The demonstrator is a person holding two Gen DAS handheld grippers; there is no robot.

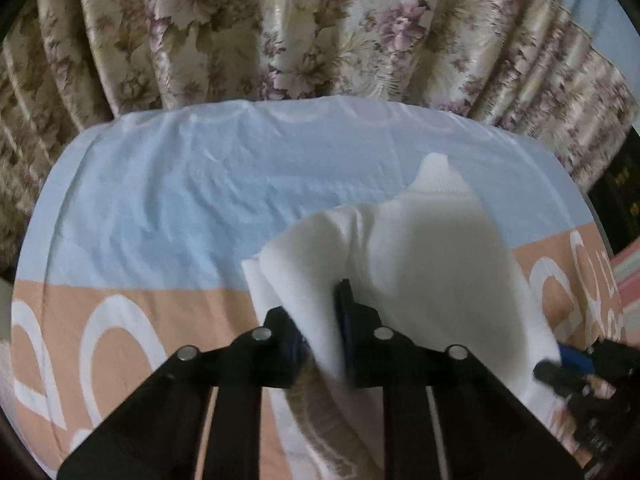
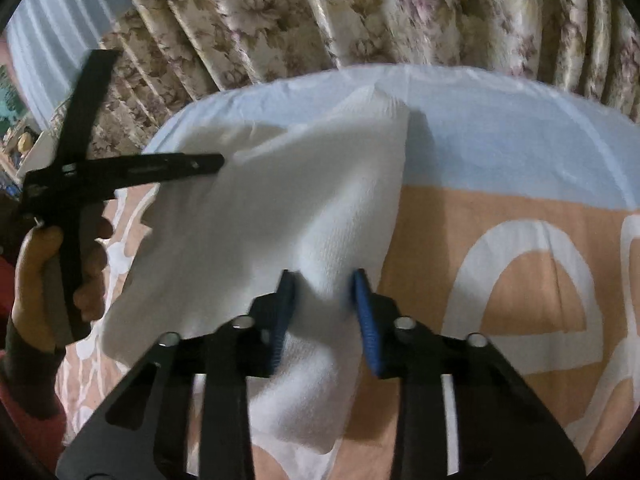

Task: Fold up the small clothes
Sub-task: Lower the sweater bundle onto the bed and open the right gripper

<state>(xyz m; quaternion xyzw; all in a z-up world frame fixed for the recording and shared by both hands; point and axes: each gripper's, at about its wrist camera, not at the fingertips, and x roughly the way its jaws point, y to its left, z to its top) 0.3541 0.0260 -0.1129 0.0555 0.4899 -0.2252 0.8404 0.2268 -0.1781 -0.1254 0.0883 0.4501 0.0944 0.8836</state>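
A small white knit garment point(image 1: 420, 248) hangs stretched between both grippers above the bed. My left gripper point(image 1: 322, 320) is shut on its near left edge; cloth passes between the fingers and drops below them. My right gripper point(image 2: 326, 300) is shut on the garment point(image 2: 288, 200) at its near edge, with a flap hanging under the fingers. In the right wrist view the left gripper's black body and the hand holding it show at the far left, its tips hidden behind the cloth. The right gripper shows at the lower right of the left wrist view point(image 1: 568, 372).
A bed sheet point(image 1: 160, 200) in pale blue and peach with white loops lies under the garment. A floral curtain point(image 1: 320, 28) hangs behind the bed's far edge. A dark piece of furniture point(image 1: 620, 196) stands at the right.
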